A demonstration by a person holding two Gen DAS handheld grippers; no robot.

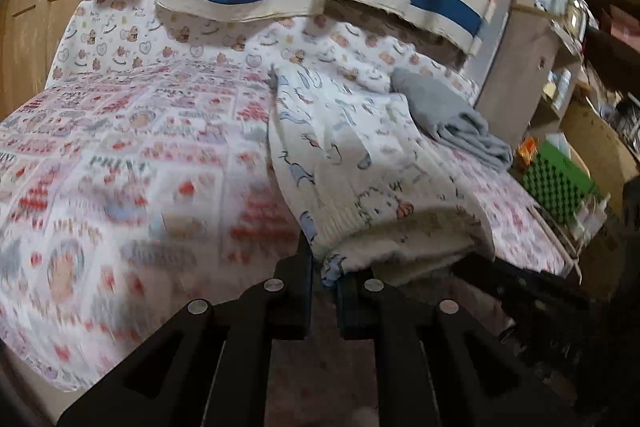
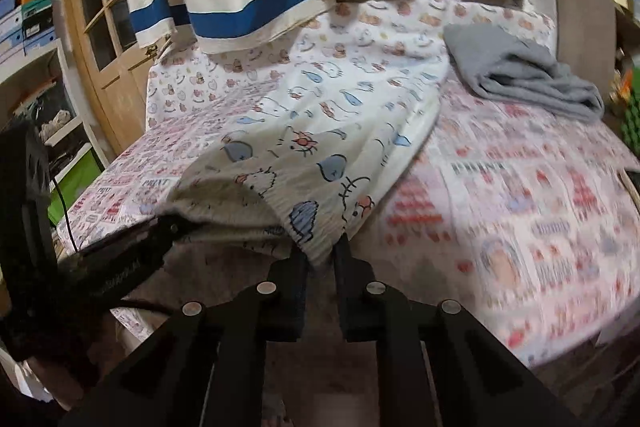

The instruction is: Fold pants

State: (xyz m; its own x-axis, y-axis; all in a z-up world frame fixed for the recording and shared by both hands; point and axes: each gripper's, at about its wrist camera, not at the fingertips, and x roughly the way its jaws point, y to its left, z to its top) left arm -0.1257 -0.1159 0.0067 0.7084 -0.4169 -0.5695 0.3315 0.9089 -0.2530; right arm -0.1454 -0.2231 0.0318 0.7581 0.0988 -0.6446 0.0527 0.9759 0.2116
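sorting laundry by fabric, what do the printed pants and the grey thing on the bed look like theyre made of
Printed pants: likely soft cotton knit, matte, with a ribbed elastic waistband and limp drape.
Grey garment: probably fleece or sweatshirt jersey, matte and slightly fuzzy, lying in thick, soft folds. Blur hides the weave on both.

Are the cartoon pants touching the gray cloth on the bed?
Cannot tell. In the right wrist view the pants run close beside the gray cloth, but neither view plainly shows contact or a gap.
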